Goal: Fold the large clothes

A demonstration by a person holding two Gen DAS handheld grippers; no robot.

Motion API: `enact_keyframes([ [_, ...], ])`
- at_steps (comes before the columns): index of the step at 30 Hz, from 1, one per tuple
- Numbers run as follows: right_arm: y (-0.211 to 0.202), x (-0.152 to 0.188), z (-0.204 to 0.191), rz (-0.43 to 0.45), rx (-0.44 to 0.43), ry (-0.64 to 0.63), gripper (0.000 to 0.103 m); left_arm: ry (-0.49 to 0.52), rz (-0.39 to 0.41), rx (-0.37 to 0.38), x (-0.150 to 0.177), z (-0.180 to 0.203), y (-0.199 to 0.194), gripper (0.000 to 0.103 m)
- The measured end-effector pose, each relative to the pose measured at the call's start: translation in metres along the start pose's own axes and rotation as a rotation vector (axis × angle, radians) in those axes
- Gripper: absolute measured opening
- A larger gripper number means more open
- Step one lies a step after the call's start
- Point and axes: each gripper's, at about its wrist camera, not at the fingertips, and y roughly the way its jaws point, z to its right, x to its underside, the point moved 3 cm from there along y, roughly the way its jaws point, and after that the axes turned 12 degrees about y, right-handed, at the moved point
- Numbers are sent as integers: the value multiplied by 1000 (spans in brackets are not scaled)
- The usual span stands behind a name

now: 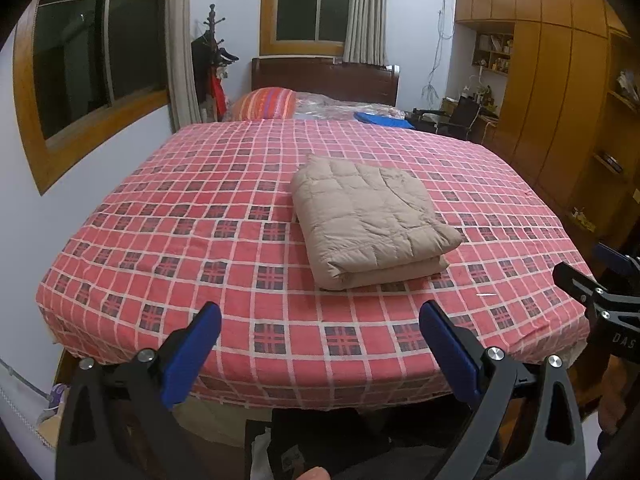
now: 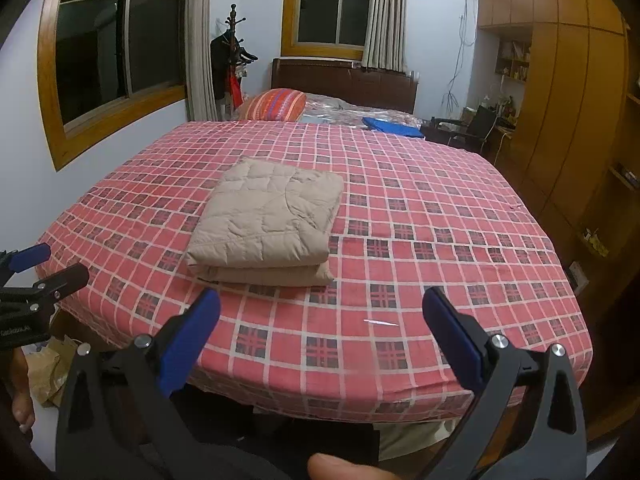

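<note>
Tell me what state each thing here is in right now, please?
Beige quilted garment: folded into a neat stack, lying on the bed.
Left hand-held gripper: open, empty.
Right hand-held gripper: open, empty.
Checked bedsheet: spread flat.
Curtains: drawn aside.

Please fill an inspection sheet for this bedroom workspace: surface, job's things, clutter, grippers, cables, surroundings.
Surface: bed with red checked sheet, mostly bare.
Job's things: beige quilted garment, folded into a neat stack, lying on the sheet.
Clutter: striped pillow and blue cloth at the far end.
Grippers: left gripper open, right gripper open; both hold nothing, short of the garment.
Cables: wires hanging on the far wall.
Surroundings: windows, coat rack, wooden wardrobe.
</note>
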Motion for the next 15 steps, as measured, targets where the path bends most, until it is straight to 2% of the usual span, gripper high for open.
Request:
enact_keyframes([
  [15, 1, 1, 0, 7, 1, 1, 100, -12, -1, 14, 0, 2, 1, 99],
])
